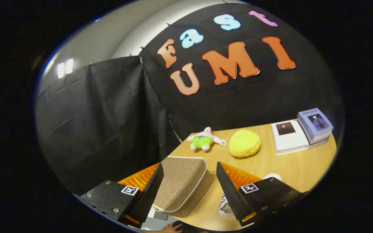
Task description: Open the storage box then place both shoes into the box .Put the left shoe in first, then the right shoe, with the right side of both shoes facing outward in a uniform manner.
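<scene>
The storage box is a tan fabric box with a cream-piped lid, lying shut on the wooden table between and just below my two fingers. My gripper hovers above the box, open, with nothing pressed between its fingers. A white shoe peeks out under the right finger, mostly hidden; another white rounded bit shows just past that finger. A hand shows below the box near the table's front edge.
Beyond the box lie a small pink and green plush toy and a yellow fluffy round cushion. A white book and a stack of blue books sit at the far right of the table. Black cloth walls close in behind and left.
</scene>
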Action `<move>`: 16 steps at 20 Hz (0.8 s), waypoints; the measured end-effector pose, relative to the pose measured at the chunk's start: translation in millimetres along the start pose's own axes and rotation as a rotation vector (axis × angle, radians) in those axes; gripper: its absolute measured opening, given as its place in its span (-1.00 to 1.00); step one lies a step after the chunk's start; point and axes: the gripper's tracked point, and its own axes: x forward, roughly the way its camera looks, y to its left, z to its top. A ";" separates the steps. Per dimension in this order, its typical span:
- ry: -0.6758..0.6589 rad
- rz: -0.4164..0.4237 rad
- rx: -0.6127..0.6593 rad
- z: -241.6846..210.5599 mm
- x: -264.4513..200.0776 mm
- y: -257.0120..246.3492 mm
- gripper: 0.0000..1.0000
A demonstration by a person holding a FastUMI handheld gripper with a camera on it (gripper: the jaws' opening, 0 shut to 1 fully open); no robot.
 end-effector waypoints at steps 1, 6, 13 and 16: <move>0.036 0.016 0.029 -11.7 10.3 0.8 0.96; 0.169 0.082 0.174 -53.1 41.4 5.7 0.94; 0.279 0.144 0.277 -100.1 80.7 9.5 0.95; 0.300 0.172 0.325 -113.7 91.1 10.0 0.94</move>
